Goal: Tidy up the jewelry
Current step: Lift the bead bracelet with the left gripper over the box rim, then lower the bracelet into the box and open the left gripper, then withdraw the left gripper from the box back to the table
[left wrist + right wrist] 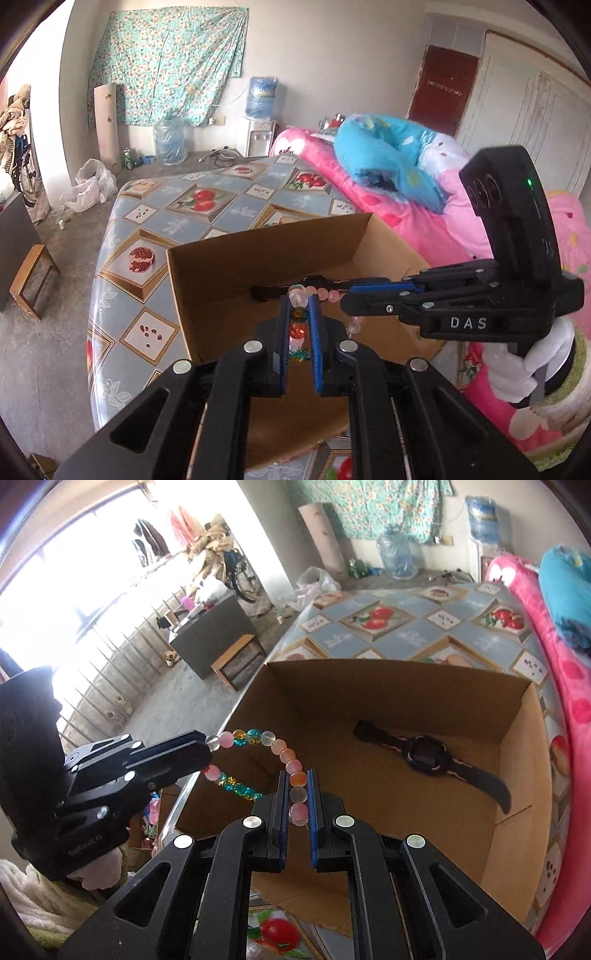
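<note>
A beaded bracelet [280,751] of pink, clear, teal and amber beads hangs in an arc between my two grippers, above the near edge of an open cardboard box [517,746]. My left gripper [298,306] is shut on one part of the bracelet [297,325]; it also shows in the right wrist view [205,755]. My right gripper [297,775] is shut on another part; in the left wrist view it [345,295] comes in from the right. A black wristwatch [424,757] lies flat on the box floor.
The box [236,273] sits on a table with a fruit-patterned cloth [207,199]. A bed with pink bedding [424,221] and a blue pillow [384,151] runs along the right. A small wooden stool [236,657] stands on the floor to the left.
</note>
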{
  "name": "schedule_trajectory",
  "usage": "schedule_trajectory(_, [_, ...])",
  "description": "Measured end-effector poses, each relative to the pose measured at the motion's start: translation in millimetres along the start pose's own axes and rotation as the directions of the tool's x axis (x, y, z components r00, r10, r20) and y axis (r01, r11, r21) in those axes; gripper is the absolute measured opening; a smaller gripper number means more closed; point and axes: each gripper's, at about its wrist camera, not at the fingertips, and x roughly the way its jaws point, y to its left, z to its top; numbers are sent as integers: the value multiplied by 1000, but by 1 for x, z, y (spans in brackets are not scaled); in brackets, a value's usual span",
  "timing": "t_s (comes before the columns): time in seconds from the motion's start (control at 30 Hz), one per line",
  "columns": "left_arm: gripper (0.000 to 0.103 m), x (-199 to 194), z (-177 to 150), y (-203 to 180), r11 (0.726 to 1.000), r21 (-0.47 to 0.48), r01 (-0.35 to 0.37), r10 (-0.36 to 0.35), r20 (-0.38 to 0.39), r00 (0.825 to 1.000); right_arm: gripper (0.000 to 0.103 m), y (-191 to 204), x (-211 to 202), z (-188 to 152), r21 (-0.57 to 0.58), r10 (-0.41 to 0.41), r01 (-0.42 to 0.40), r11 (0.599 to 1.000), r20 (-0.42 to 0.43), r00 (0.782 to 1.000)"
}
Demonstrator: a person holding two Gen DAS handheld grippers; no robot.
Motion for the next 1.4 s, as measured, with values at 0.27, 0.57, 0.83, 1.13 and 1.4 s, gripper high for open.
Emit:
schedule_trajectory(0.27, [10,65,0,16,993,31,-110,114,-147,983,9,-29,76,29,118,51,-23,993,-238,970])
schedule_trajectory(0.57, [33,54,7,23,989,-1,-149,149,-28,988,12,-41,68,33,179,74,-45,983,-161,984])
schedule_trajectory(0.83, [48,-8,-13,35,985,-77,-151,160,115,980,14,-62,-50,-13,158,100,-117,981,108,989])
schedule_trajectory(1.13, [57,-59,-77,16,994,-58,-91,98,130,987,22,-71,-99,-106,214,129,-168,962,184,974])
schedule_trajectory(1.4, [57,-36,-131,-5,990,-142,2,-9,-46,999,22,-86,-58,-137,376,-13,-9,927,54,998])
